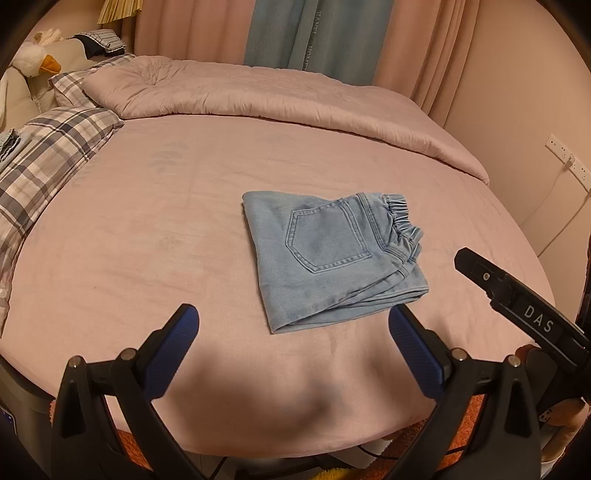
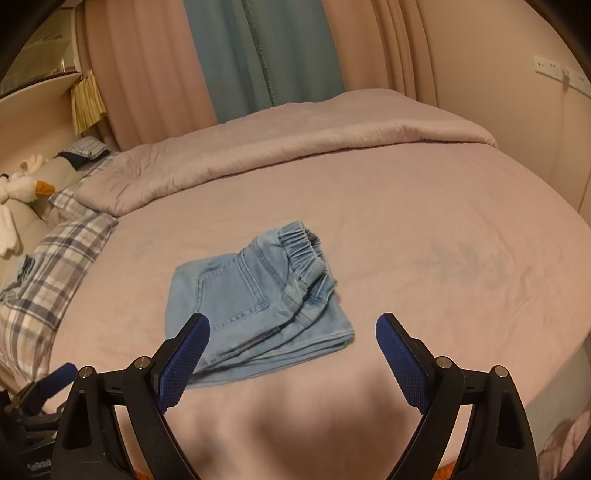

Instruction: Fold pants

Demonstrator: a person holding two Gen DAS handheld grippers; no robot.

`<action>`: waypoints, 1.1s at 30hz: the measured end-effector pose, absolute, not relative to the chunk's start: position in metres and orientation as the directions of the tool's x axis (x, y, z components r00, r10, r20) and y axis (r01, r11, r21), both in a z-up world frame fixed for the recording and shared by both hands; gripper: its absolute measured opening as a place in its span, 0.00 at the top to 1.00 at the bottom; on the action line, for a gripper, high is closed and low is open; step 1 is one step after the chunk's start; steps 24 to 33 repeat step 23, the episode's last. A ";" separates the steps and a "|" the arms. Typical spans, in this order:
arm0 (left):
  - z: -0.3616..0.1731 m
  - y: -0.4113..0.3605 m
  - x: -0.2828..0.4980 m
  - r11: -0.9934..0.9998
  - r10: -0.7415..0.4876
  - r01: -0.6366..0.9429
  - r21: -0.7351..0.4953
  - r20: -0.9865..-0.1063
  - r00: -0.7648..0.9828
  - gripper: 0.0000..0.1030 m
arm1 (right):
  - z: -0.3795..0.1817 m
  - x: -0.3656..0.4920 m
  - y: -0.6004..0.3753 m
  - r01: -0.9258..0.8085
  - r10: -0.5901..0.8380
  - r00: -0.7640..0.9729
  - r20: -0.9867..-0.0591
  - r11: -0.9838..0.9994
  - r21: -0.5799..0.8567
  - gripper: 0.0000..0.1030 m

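Light blue denim pants [image 1: 328,254] lie folded into a small square on the pink bed sheet, back pocket up and elastic waistband at the right. In the right wrist view the same pants [image 2: 255,306] sit just beyond the fingers. My left gripper [image 1: 293,319] hovers open near the bed's front edge, short of the pants, with nothing between its blue pads. My right gripper [image 2: 293,326] is open too, wide, above the pants' near edge without touching them. One finger of the right gripper [image 1: 517,299] shows at the right of the left wrist view.
A folded pink quilt [image 1: 280,99] lies along the far side of the bed. Plaid pillows [image 1: 48,158] and a plush duck [image 1: 35,61] are at the left. Curtains [image 1: 295,33] hang behind. A wall with a power strip [image 1: 569,162] stands at the right.
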State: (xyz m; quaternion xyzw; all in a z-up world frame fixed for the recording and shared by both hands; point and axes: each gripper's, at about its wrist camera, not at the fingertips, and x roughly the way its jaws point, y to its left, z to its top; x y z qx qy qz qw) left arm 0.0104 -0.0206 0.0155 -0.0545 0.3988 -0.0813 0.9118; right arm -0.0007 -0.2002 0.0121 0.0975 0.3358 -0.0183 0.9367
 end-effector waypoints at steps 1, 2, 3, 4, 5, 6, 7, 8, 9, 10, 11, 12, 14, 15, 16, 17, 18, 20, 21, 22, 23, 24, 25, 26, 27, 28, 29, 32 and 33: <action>0.015 -0.021 0.010 0.981 -0.191 0.104 -0.164 -0.719 0.668 0.00 | 0.012 -0.001 -0.200 0.100 0.031 0.774 -0.632 0.980 0.170 0.11; 0.015 -0.021 0.010 0.981 -0.190 0.103 -0.164 -0.718 0.669 0.00 | 0.012 -0.001 -0.200 0.101 0.031 0.774 -0.633 0.980 0.170 0.11; 0.015 -0.021 0.010 0.981 -0.190 0.103 -0.165 -0.716 0.671 0.00 | 0.011 -0.001 -0.200 0.101 0.030 0.773 -0.634 0.980 0.170 0.11; 0.015 -0.021 0.010 0.981 -0.190 0.102 -0.165 -0.713 0.675 0.00 | 0.011 -0.001 -0.200 0.101 0.030 0.773 -0.634 0.980 0.170 0.11; 0.014 -0.021 0.010 0.982 -0.187 0.099 -0.163 -0.713 0.676 0.00 | 0.011 -0.001 -0.199 0.102 0.030 0.772 -0.635 0.980 0.170 0.11; 0.013 -0.021 0.010 0.983 -0.182 0.094 -0.160 -0.715 0.675 0.00 | 0.011 -0.001 -0.199 0.103 0.029 0.772 -0.635 0.980 0.169 0.11; 0.013 -0.021 0.010 0.983 -0.180 0.092 -0.160 -0.714 0.676 0.00 | 0.010 -0.001 -0.199 0.103 0.028 0.771 -0.636 0.980 0.169 0.11; 0.013 -0.021 0.010 0.983 -0.181 0.093 -0.161 -0.714 0.677 0.00 | 0.010 -0.001 -0.199 0.103 0.027 0.771 -0.637 0.980 0.167 0.11; 0.013 -0.021 0.010 0.983 -0.181 0.093 -0.161 -0.715 0.675 0.00 | 0.009 0.000 -0.199 0.104 0.025 0.770 -0.637 0.981 0.164 0.11; 0.013 -0.021 0.010 0.983 -0.181 0.092 -0.161 -0.716 0.674 0.00 | 0.009 0.000 -0.199 0.106 0.022 0.770 -0.638 0.981 0.163 0.11; 0.013 -0.021 0.010 0.982 -0.181 0.091 -0.163 -0.716 0.675 0.00 | 0.009 0.001 -0.198 0.107 0.021 0.770 -0.638 0.981 0.162 0.11; 0.013 -0.021 0.010 0.982 -0.182 0.091 -0.163 -0.715 0.675 0.00 | 0.008 0.001 -0.198 0.110 0.020 0.769 -0.639 0.981 0.163 0.11; 0.013 -0.021 0.010 0.982 -0.183 0.094 -0.163 -0.714 0.676 0.00 | 0.008 0.001 -0.199 0.112 0.020 0.768 -0.640 0.980 0.164 0.11; 0.013 -0.021 0.010 0.982 -0.183 0.094 -0.163 -0.713 0.677 0.00 | 0.007 0.001 -0.199 0.112 0.020 0.767 -0.641 0.980 0.165 0.11; 0.013 -0.022 0.009 0.982 -0.183 0.094 -0.163 -0.712 0.678 0.00 | 0.007 0.001 -0.199 0.112 0.020 0.767 -0.642 0.980 0.164 0.11; 0.014 -0.023 0.009 0.982 -0.184 0.095 -0.163 -0.711 0.679 0.00 | 0.007 0.001 -0.199 0.112 0.019 0.766 -0.643 0.980 0.164 0.11; 0.014 -0.022 0.009 0.982 -0.185 0.096 -0.164 -0.710 0.679 0.00 | 0.007 0.001 -0.198 0.112 0.019 0.765 -0.644 0.980 0.162 0.11; 0.014 -0.022 0.009 0.982 -0.184 0.095 -0.164 -0.711 0.679 0.00 | 0.006 0.001 -0.198 0.111 0.020 0.764 -0.645 0.981 0.161 0.11; 0.014 -0.023 0.008 0.982 -0.184 0.095 -0.164 -0.709 0.680 0.00 | 0.006 0.001 -0.197 0.111 0.019 0.764 -0.645 0.981 0.161 0.11; 0.014 -0.023 0.008 0.982 -0.184 0.096 -0.164 -0.707 0.682 0.00 | 0.006 0.001 -0.197 0.110 0.019 0.763 -0.646 0.981 0.160 0.11; 0.015 -0.024 0.007 0.982 -0.184 0.095 -0.164 -0.706 0.684 0.00 | 0.006 0.001 -0.197 0.110 0.020 0.763 -0.646 0.981 0.160 0.11; 0.015 -0.024 0.007 0.982 -0.184 0.095 -0.164 -0.706 0.684 0.00 | 0.006 0.001 -0.197 0.110 0.020 0.763 -0.646 0.981 0.160 0.11; 0.015 -0.024 0.007 0.982 -0.184 0.095 -0.164 -0.706 0.684 0.00 | 0.006 0.001 -0.197 0.110 0.020 0.763 -0.646 0.981 0.160 0.11; 0.015 -0.024 0.007 0.982 -0.184 0.095 -0.164 -0.706 0.684 0.00 | 0.006 0.001 -0.197 0.110 0.020 0.763 -0.646 0.981 0.160 0.11; 0.015 -0.024 0.007 0.982 -0.184 0.095 -0.164 -0.706 0.684 0.00 | 0.006 0.001 -0.197 0.110 0.020 0.763 -0.646 0.981 0.160 0.11; 0.015 -0.024 0.007 0.982 -0.184 0.095 -0.164 -0.706 0.684 0.00 | 0.006 0.001 -0.197 0.110 0.020 0.763 -0.646 0.981 0.160 0.11; 0.015 -0.024 0.007 0.982 -0.184 0.095 -0.164 -0.706 0.684 0.00 | 0.006 0.001 -0.197 0.110 0.020 0.763 -0.646 0.981 0.160 0.11; 0.015 -0.024 0.007 0.982 -0.184 0.095 -0.164 -0.706 0.684 0.00 | 0.006 0.001 -0.197 0.110 0.020 0.763 -0.646 0.981 0.160 0.11; 0.015 -0.024 0.007 0.982 -0.184 0.095 -0.164 -0.706 0.684 0.00 | 0.006 0.001 -0.197 0.110 0.020 0.763 -0.646 0.981 0.160 0.11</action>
